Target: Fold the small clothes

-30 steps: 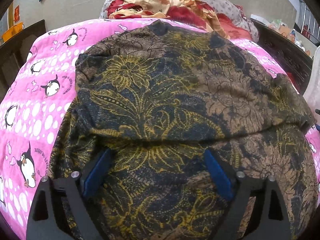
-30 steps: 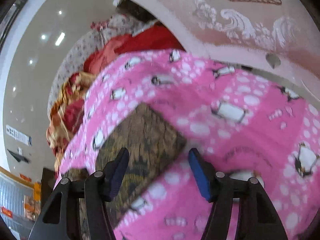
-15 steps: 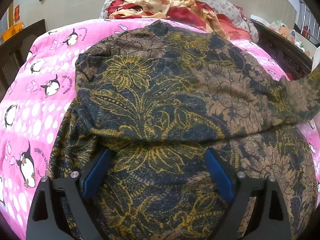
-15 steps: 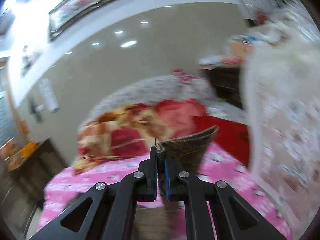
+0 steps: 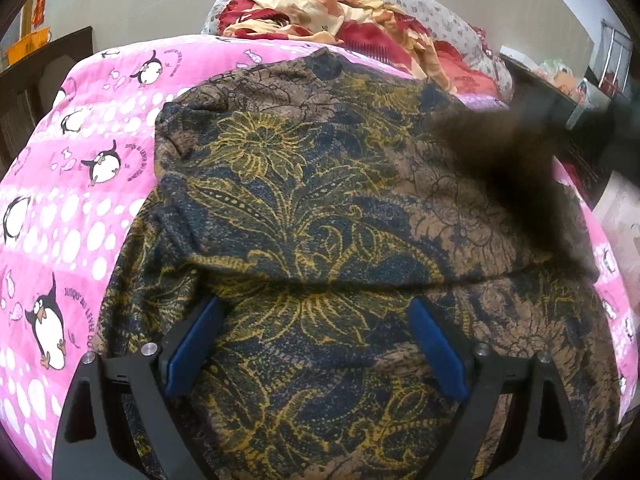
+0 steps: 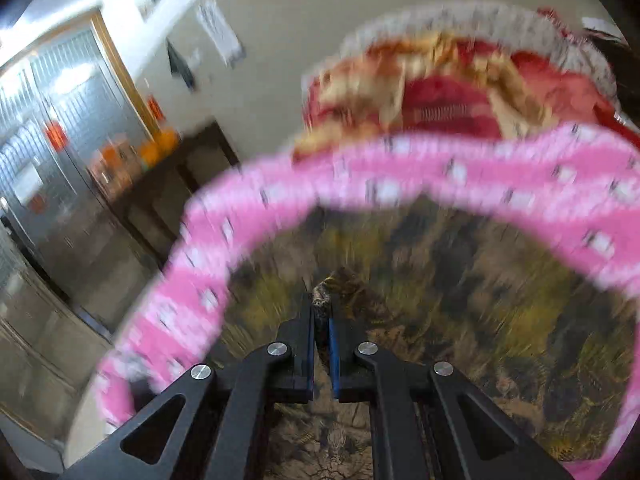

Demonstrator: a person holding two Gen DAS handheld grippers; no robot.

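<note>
One garment is in play: a dark batik-print cloth with gold flowers, spread over a bed covered by one pink penguin blanket. Behind it, at the head of the bed, lies one heap of red and cream bedding against a grey spotted headboard.

There are two grippers, one in each hand. The left gripper hovers low over the near part of the garment with its two blue pads spread wide apart; cloth lies below and between them, but the pads press on nothing. A fold ridge of the garment crosses just ahead of its fingertips.

The right gripper has its jaws closed nearly together on a thin edge of the garment, a small bunch of printed cloth sticking up just past the tips. The rest of the garment lies spread below and ahead of it in the right wrist view, blurred by motion, ringed by the pink blanket. In the left wrist view a dark blurred flap of cloth hangs lifted over the garment's right side, with the right gripper itself smeared at the frame edge.
</note>
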